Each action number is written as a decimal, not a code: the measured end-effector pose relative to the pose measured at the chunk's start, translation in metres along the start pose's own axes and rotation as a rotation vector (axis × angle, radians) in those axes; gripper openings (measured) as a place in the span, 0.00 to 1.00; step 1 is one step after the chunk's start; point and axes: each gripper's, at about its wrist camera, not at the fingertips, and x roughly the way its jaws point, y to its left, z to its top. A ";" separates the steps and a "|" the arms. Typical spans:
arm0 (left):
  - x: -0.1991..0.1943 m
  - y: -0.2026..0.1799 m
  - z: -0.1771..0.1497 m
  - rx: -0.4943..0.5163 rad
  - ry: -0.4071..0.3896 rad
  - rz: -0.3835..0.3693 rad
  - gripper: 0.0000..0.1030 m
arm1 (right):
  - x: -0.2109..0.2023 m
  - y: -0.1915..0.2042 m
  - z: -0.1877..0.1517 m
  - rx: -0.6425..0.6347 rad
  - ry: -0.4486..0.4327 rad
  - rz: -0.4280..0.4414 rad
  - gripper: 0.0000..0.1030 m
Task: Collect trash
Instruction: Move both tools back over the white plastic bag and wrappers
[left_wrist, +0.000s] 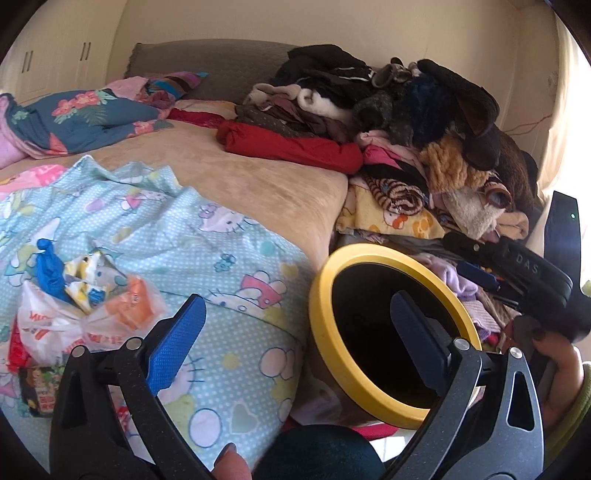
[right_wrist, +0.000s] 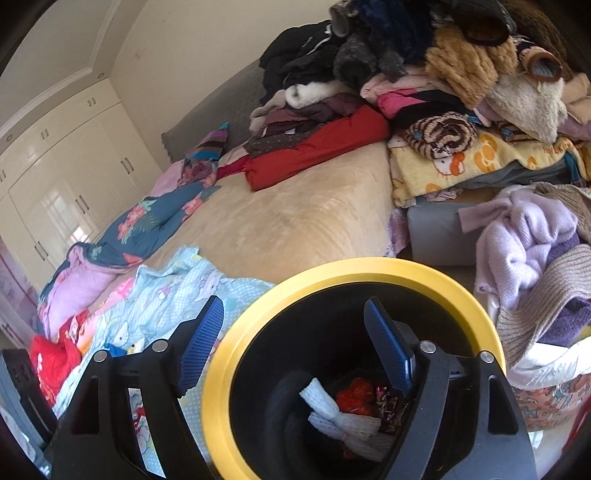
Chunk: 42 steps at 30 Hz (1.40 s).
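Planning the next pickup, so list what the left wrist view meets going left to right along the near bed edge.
Pile of trash wrappers and a blue glove → Hello Kitty sheet → yellow-rimmed bin → right gripper, jaws apart and holding nothing, in a hand.

The room was a bedroom with cream walls (left_wrist: 369, 26) and white wardrobes (right_wrist: 70, 177) along the far side (their glossy doors mirrored a window). A bed (left_wrist: 258, 177) under a tan cover filled the middle, a grey headboard (left_wrist: 221, 62) behind it. Strong daylight came from the right.
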 end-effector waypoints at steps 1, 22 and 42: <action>-0.002 0.004 0.001 -0.005 -0.009 0.008 0.89 | 0.001 0.005 -0.001 -0.010 0.005 0.013 0.74; -0.042 0.082 0.018 -0.092 -0.098 0.155 0.89 | 0.011 0.112 -0.046 -0.180 0.101 0.201 0.77; -0.069 0.162 0.016 -0.215 -0.120 0.277 0.89 | 0.032 0.180 -0.093 -0.304 0.217 0.260 0.77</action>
